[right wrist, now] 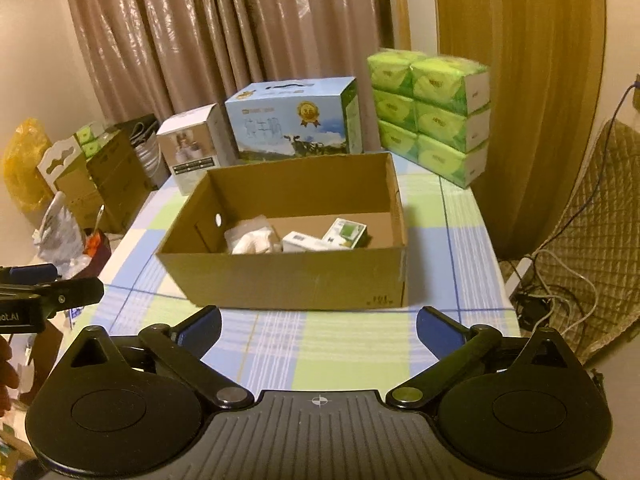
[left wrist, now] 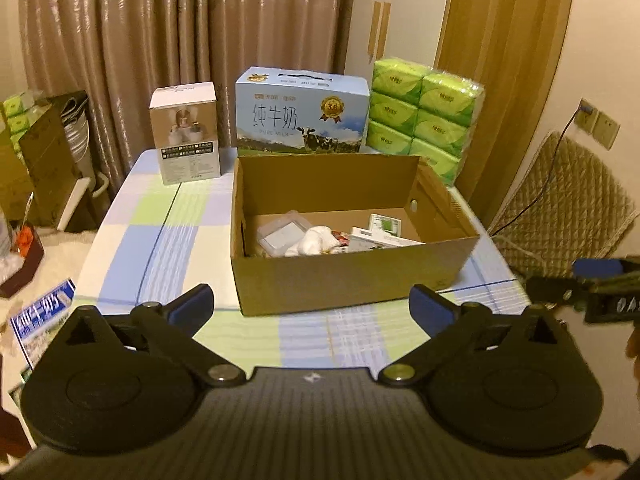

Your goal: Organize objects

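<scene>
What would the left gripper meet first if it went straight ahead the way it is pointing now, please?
Most likely the near wall of the open cardboard box, which stands straight ahead of the open left gripper on the checked tablecloth. Only bare cloth shows between them, though depth is hard to judge.

Your left gripper [left wrist: 312,304] & right gripper [right wrist: 319,322] were matte black w/ blue finger pads [right wrist: 434,330], round disc housings, silver pivot screws [left wrist: 221,372], ribbed grey center plate w/ small white crosshair mark. White lettering showed on one's side. Bit of your skin [right wrist: 6,376] at frame edge.
</scene>
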`<state>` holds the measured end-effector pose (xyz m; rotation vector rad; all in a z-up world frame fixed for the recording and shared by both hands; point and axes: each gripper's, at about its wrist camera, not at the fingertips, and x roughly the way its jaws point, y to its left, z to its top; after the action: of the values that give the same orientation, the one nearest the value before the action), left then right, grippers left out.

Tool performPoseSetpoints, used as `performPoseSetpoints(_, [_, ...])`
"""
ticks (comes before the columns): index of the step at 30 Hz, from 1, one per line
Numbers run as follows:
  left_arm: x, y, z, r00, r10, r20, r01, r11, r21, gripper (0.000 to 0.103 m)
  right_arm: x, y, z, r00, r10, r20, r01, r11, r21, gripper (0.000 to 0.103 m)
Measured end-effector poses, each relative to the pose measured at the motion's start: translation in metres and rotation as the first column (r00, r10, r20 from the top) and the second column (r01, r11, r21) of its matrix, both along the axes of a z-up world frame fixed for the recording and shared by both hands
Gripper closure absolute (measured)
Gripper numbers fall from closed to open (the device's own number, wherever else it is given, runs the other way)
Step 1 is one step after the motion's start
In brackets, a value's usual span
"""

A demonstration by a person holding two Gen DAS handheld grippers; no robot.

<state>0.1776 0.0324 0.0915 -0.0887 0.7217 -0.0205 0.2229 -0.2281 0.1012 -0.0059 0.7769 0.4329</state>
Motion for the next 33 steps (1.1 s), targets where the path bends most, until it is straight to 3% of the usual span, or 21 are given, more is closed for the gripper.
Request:
performPoseSetpoints(10, [-0.074,-0.009,0.006,0.998,0.056,-0.008,-0.057,0.998,-0.008,0.001,-0.074,-0.017,0.004,0.999,-0.035,0.001,0.035,0.999,0.002,0.002])
performPoseSetpoints(17, [-0.115,-0.017,0.007,0.998,0.060,-0.001,-0.059,0.998,0.031,0.001,-0.103,-0.021,0.006,1.000,-0.026,-0.011,0.026,1.000,0.013,0.002])
performPoseSetpoints(33, [-0.176,-0.032,-0.007,0.998,0.057,-0.041,-0.056,0.998,0.011,0.001,-0.155,-0.035,0.005,0.999,-0.032,-0.001,0.032,0.999,-0.003,0.002])
